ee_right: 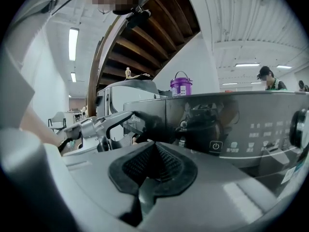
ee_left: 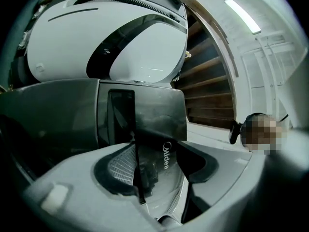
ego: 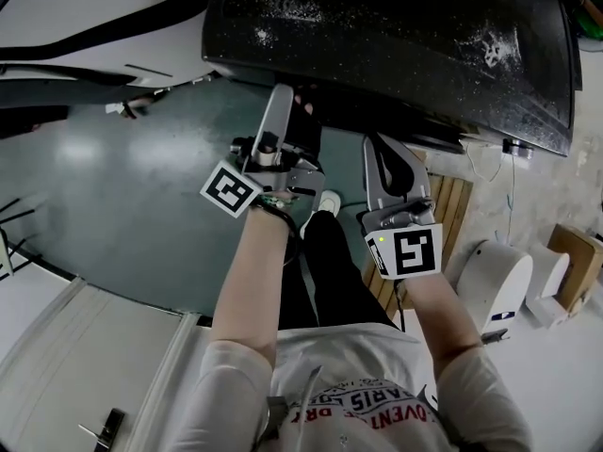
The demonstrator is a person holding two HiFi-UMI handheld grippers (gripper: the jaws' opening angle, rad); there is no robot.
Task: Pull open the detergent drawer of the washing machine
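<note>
Detergent drawer (ee_left: 159,124), a dark glossy front marked Midea, is set at the left end of the washing machine's (ego: 396,36) control panel (ee_right: 241,124). It is straddled by the left gripper (ee_left: 154,163), whose jaws are held apart around it; whether the pads press on it cannot be told. Just to the right, the right gripper (ee_right: 154,151) is held before the panel, its jaws brought together with nothing between them. A purple bucket (ee_right: 181,87) is seen above the panel's top edge. Wooden stairs (ee_right: 145,33) are seen beyond.
</note>
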